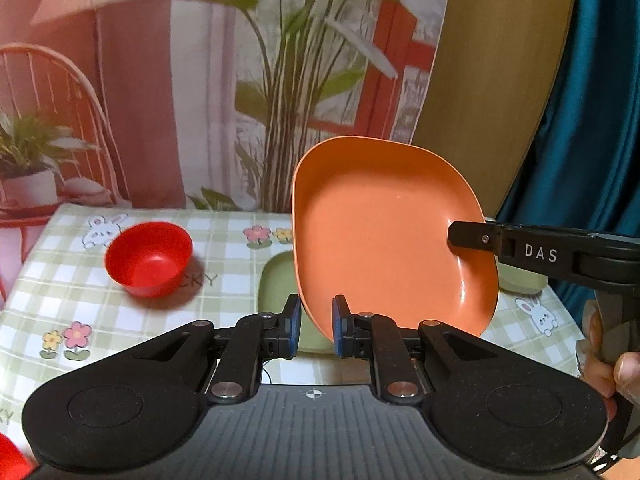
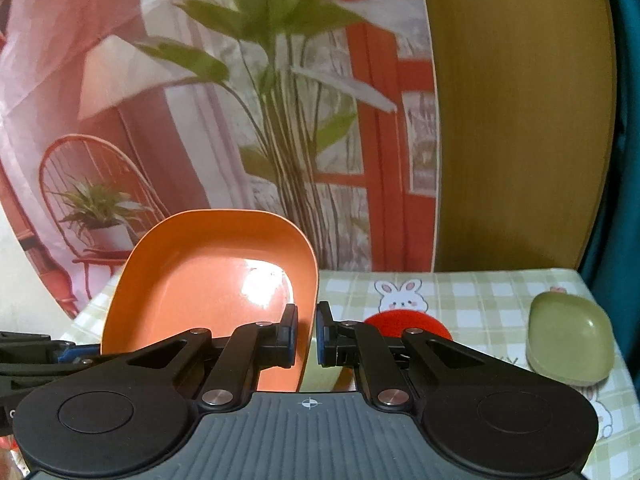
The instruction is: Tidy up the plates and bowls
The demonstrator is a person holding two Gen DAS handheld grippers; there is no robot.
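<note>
Plate: your orange plate (image 1: 384,236) hangs tilted above the table (image 1: 224,276).
Left gripper (image 1: 316,326): clamps its near rim.
Right gripper (image 2: 307,330): clamps its opposite rim.

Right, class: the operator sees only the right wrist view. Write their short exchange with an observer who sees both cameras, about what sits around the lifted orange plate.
Operator: What lies under the plate I'm holding?
Observer: A green plate, flat on the checked tablecloth, partly hidden behind the orange plate.
Operator: Anything on the far side of it from me?
Observer: A red bowl, upright and empty, standing clear of both plates.
</note>
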